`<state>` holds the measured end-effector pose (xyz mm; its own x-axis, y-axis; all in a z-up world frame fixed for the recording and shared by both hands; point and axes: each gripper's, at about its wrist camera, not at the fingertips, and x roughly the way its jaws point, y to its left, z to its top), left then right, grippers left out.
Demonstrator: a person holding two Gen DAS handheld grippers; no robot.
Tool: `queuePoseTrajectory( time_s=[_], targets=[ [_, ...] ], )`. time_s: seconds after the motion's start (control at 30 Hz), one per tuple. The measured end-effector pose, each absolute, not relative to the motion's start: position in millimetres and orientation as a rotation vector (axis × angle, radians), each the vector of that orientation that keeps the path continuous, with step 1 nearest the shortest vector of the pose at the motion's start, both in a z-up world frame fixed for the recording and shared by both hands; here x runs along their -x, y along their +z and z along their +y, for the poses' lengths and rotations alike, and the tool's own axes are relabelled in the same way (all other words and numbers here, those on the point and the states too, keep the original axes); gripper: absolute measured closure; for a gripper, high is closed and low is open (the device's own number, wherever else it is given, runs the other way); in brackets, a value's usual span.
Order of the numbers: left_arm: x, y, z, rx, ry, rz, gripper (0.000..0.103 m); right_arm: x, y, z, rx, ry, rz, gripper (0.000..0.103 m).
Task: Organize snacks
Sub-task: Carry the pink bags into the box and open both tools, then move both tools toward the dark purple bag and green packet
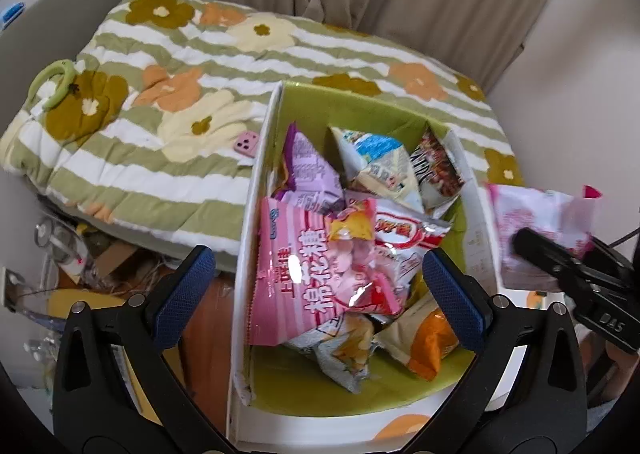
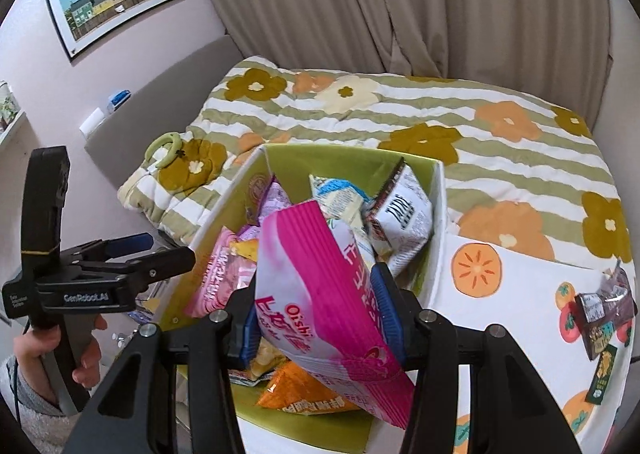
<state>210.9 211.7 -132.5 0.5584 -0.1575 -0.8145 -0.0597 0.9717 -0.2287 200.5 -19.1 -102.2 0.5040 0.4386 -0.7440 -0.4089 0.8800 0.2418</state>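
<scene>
both wrist views look closely down into the box (image 1: 256, 213), shared.

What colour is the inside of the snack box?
Lime green inside the box; clearest in the left wrist view.

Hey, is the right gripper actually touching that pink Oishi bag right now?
Touching. The right wrist view shows the right gripper with both blue pads pressed against the sides of the pink Oishi bag, which it holds above the green box.

Pink snack bag (image 1: 540, 230) motion-blurred, print unreadable, its lower part behind the right tongs (image 1: 532, 244). Orange packet (image 2: 308, 394) mostly hidden under another bag. Floor clutter (image 1: 60, 254) indistinct.
</scene>
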Motion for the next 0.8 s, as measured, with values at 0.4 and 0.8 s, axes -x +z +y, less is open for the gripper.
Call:
queuePoseTrajectory(
  time_s=[0.4, 0.8],
  targets=[
    [-196.2, -143.4, 213.0, 0.229, -0.008, 1.004, 0.001, -188.9, -111.0, -9.4, 0.012, 0.514, 0.887, 0.002],
    [-154.1, -103.1, 204.7, 0.135, 0.02, 0.894, 0.0, -153.3, -84.9, -10.9, 0.016, 0.49, 0.823, 0.002]
  ],
)
